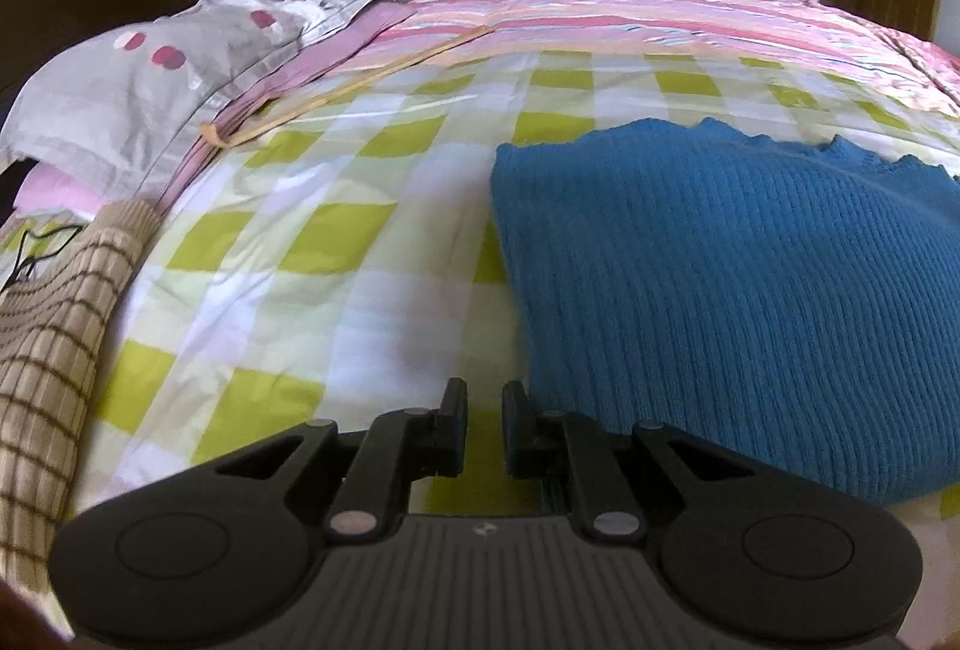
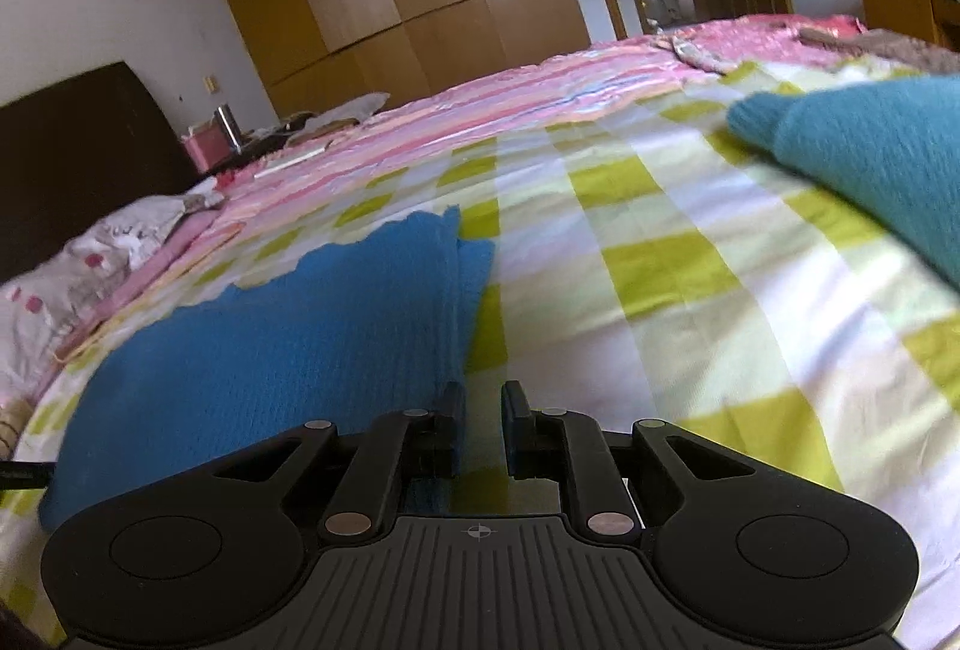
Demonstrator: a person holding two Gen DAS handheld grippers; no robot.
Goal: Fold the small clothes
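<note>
In the left wrist view, the left hand-held gripper (image 1: pixel 483 398) is hovering at the bottom centre with its jaws a little apart and nothing between them. A blue ribbed knit sweater (image 1: pixel 720 290) is lying at the right of the frame on the checked bed (image 1: pixel 336 242), looking already folded into a thick block with a scalloped far edge. A beige checked garment (image 1: pixel 54 338) is sitting at the left edge.

In the right wrist view, the right hand-held gripper (image 2: pixel 483 398) is likewise slightly apart and empty, just beside the sweater's layered edge at lower left. A fuzzier teal garment (image 2: pixel 870 158) at upper right probably remains to be folded.
</note>
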